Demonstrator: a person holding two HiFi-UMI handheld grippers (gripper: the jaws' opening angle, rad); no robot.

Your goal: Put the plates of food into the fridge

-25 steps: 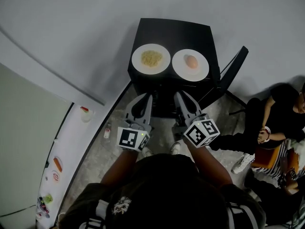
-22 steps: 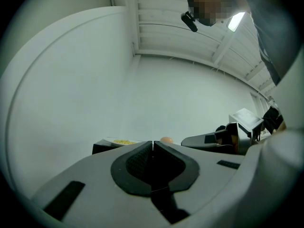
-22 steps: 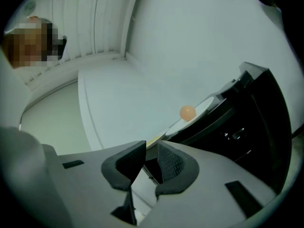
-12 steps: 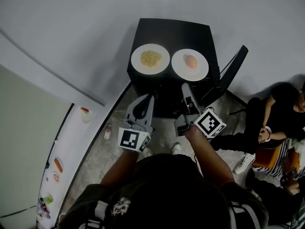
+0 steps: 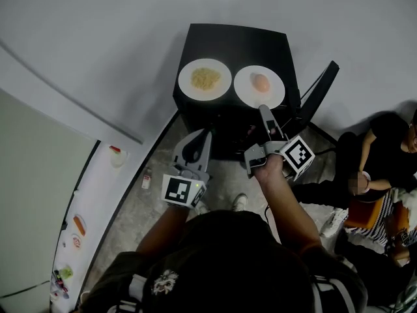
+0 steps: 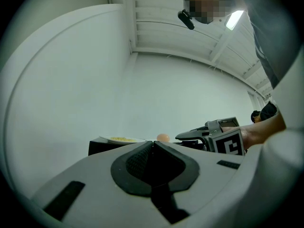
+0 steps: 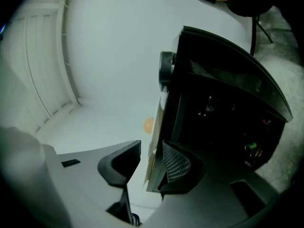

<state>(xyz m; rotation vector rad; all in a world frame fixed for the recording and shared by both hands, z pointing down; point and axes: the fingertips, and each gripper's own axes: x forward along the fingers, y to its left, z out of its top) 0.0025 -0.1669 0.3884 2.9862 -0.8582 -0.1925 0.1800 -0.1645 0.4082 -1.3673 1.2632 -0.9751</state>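
While both plates sit on top of the black table [image 5: 238, 44], we judge the task barely begun: nothing has gone into the fridge yet, and neither plate is lifted. On the table's left half lies the plate of noodles [image 5: 205, 79]; on its right half, the plate with an egg-like lump [image 5: 259, 87]. At the table's near edge our right gripper [image 5: 265, 115] lies rolled on its side, just at that second plate's rim. Its jaws have just been opening and stand wide, with the rim between them but no pad pressing on it that we can see. Our left gripper [image 5: 199, 135] hangs below the table's near-left corner, well apart from both plates, its jaws together on nothing. Left to do, as we judge it: close on the rim, carry that plate over, then do the same for the noodles.

Only the right gripper view shows the rim edge-on inside the gap. Only the left gripper view shows its own jaws meeting. Only the head view shows what looks like a fridge door [image 5: 85, 220] with shelves, left of the table and nearer us, and a seated person [image 5: 381, 155] right of the table.
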